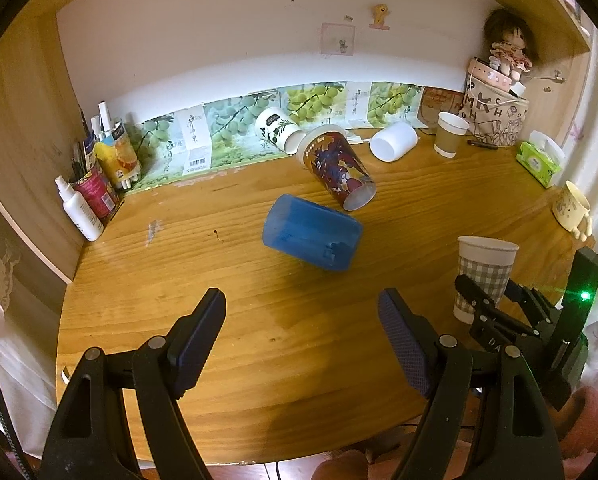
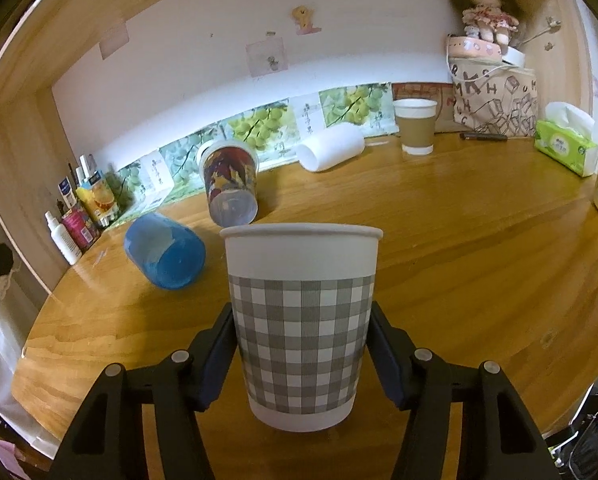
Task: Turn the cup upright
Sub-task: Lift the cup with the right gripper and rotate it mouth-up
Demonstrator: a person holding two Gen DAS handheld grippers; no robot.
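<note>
A grey-checked paper cup (image 2: 301,320) stands upright between the pads of my right gripper (image 2: 303,356), which is shut on it; it also shows in the left wrist view (image 1: 483,276) at the right. My left gripper (image 1: 301,344) is open and empty above the desk's front part. A blue plastic cup (image 1: 313,234) lies on its side ahead of it, also in the right wrist view (image 2: 167,254). A cartoon-printed cup (image 1: 337,168) lies tilted behind it. A white cup (image 1: 393,141) and a panda-print cup (image 1: 278,129) lie on their sides near the back.
A brown-sleeved paper cup (image 1: 451,133) stands upright at the back right. A patterned bag with a doll (image 1: 495,116), a green tissue pack (image 1: 539,162) and a cream mug (image 1: 573,208) line the right side. Bottles and cans (image 1: 95,188) crowd the left corner. The wooden desk (image 1: 259,320) curves at the front.
</note>
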